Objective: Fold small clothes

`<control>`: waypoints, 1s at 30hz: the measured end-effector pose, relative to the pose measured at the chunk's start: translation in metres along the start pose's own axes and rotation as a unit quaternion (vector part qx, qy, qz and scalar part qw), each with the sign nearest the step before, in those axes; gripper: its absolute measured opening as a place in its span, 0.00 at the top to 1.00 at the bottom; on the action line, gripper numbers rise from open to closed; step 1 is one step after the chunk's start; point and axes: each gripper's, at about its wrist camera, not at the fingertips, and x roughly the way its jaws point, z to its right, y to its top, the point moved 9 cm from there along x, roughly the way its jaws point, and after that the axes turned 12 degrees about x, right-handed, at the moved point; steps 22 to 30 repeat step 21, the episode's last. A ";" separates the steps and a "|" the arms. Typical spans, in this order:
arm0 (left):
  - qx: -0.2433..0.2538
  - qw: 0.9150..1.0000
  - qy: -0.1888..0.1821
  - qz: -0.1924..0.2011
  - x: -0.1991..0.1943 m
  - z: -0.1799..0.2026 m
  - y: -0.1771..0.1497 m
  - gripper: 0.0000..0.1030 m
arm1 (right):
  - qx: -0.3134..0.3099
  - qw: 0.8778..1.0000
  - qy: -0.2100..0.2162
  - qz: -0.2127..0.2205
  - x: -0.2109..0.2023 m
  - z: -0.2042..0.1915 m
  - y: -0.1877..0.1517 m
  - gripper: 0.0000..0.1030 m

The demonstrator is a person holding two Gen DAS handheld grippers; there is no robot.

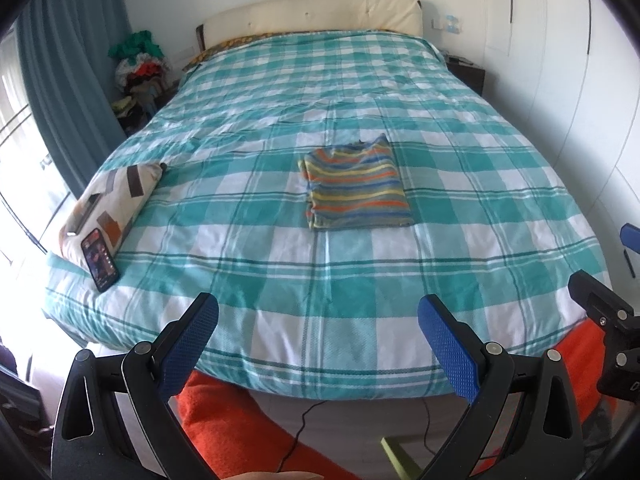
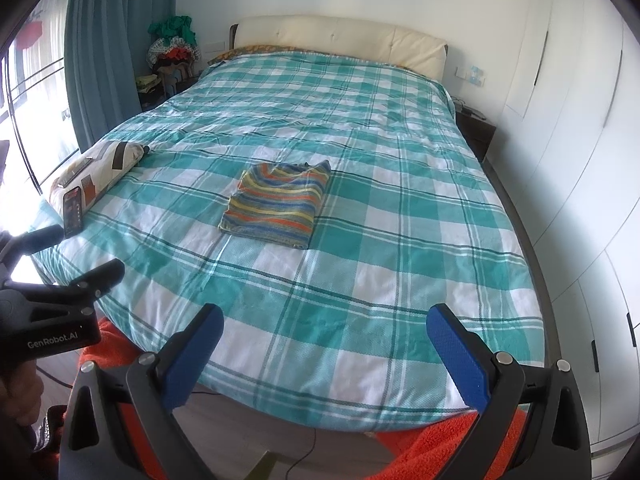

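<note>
Here, the left hand-held gripper [image 1: 318, 320] is hovering off the foot edge of the bed [image 1: 360, 300], with its two blue-padded fingers [image 1: 188, 348] spread wide apart and nothing between them. The right hand-held gripper [image 2: 324, 334] is hovering off the same foot edge, likewise released, its blue pads [image 2: 460, 352] standing well apart and gripping nothing. Each device is appearing at the margin of the other camera: the right unit at the right margin of the left wrist view, the left unit at the left margin of the right wrist view.

The striped garment [image 1: 356, 186] is lying folded into a compact rectangle on the checked bed cover, near the middle of the bed and well apart from both hand-held grippers. Its stripes are running in orange, yellow, blue and green. It is lying flat, with its folded layers showing along the left side.

A patterned pillow [image 1: 108, 204] is resting near the left edge of the bed, toward the foot corner. A phone [image 1: 100, 260] with a lit screen is leaning against the end of that pillow nearest the foot edge. A cream headboard [image 1: 320, 14] is standing at the head edge. A pile of clothes [image 1: 140, 64] is sitting beside the head corner on the left, next to a blue curtain [image 1: 68, 80]. Orange fabric [image 1: 224, 412] is showing below the foot edge.
</note>
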 end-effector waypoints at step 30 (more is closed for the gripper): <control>0.021 1.000 -0.016 0.009 -0.001 0.014 0.009 0.02 | 0.008 1.000 -0.001 -0.002 0.008 0.012 0.005 0.02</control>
